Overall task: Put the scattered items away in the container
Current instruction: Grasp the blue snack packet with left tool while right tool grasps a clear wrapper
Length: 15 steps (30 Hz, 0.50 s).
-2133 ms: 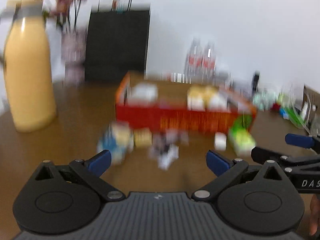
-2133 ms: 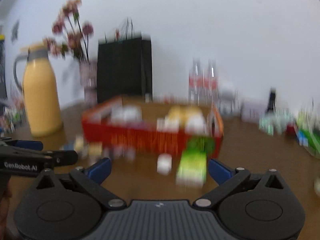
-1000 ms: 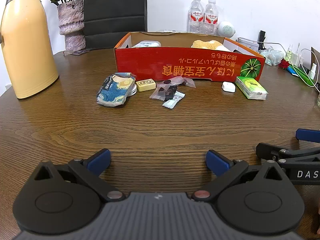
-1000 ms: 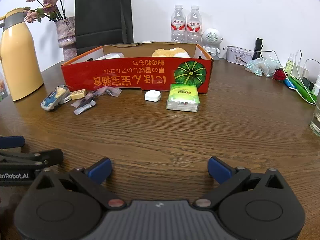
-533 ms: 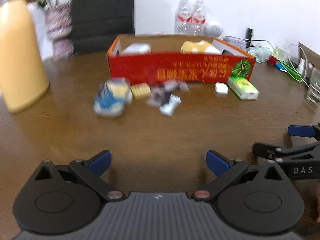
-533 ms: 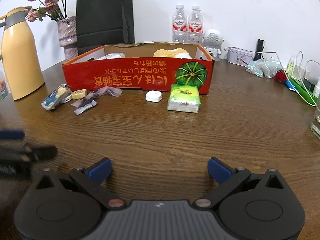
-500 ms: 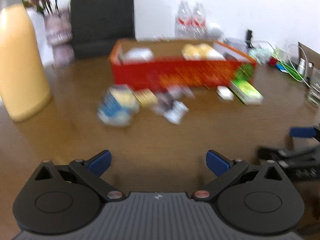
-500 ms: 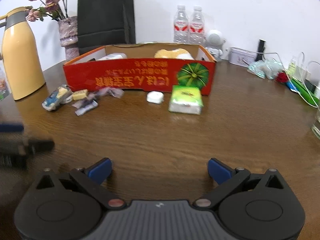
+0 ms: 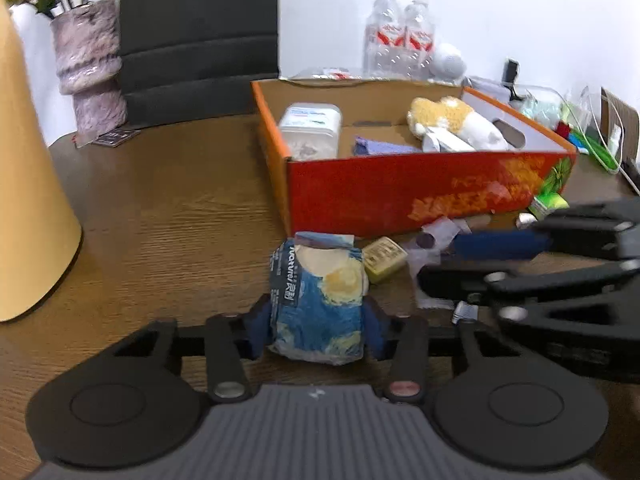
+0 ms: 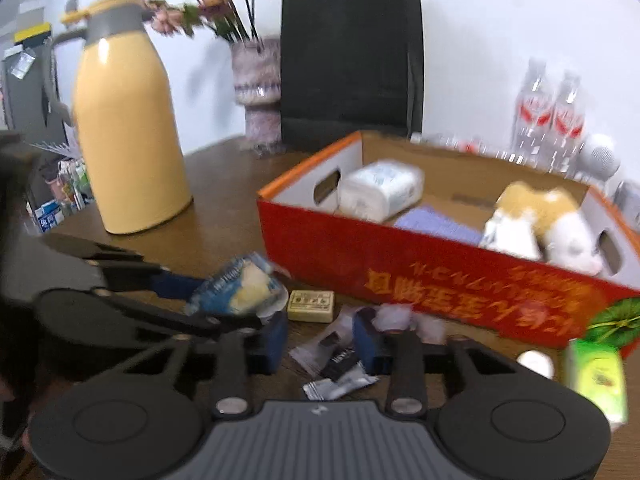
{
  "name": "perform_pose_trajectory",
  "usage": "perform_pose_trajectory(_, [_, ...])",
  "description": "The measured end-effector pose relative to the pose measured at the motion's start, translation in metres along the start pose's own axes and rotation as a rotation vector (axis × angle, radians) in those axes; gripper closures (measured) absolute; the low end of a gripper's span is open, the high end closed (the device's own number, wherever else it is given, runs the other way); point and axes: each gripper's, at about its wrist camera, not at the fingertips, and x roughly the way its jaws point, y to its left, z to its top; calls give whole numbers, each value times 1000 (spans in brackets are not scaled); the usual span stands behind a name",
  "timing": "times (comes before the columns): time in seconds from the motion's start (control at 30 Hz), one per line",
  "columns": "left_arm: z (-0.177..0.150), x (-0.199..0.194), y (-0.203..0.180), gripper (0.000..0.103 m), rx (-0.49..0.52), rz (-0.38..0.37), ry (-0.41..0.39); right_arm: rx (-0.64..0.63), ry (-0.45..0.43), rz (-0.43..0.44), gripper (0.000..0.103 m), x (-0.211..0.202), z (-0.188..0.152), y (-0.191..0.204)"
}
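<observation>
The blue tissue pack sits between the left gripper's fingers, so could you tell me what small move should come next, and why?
Probably finish closing, then lift. The left gripper is closing with its pads flanking the blue tissue pack, which still lies on the table just before the red box.

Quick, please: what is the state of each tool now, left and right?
Left tool: closing on the blue packet.
Right tool: closing around small wrapped sachets; grip uncertain.

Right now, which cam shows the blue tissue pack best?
Left wrist. The blue tissue pack sits centred and sharp between the closing left gripper fingers, print legible, pads at both its sides. The right wrist view shows it only side-on, blurred, partly behind a left finger.
</observation>
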Motion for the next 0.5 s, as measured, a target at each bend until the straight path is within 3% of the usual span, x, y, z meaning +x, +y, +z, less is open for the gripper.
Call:
perform_pose_trajectory(0.07, [-1, -3, 9, 73, -48, -25, -20, 20, 20, -6, 70, 11, -2, -3])
perform_pose_trajectory(0.13, [-1, -9, 17, 90, -93, -40, -50, 14, 20, -25, 70, 11, -5, -3])
perform_pose_trajectory(0.23, [0, -21, 19, 92, -105, -53, -108, -29, 23, -71, 69, 5, -12, -2])
perform_pose_trajectory(0.4, [0, -26, 14, 92, -100, -27, -129, -32, 25, -58, 68, 5, -12, -2])
perform_pose_trajectory(0.5, [0, -21, 16, 92, -110, -14, -117, -32, 27, -64, 82, 11, -5, -2])
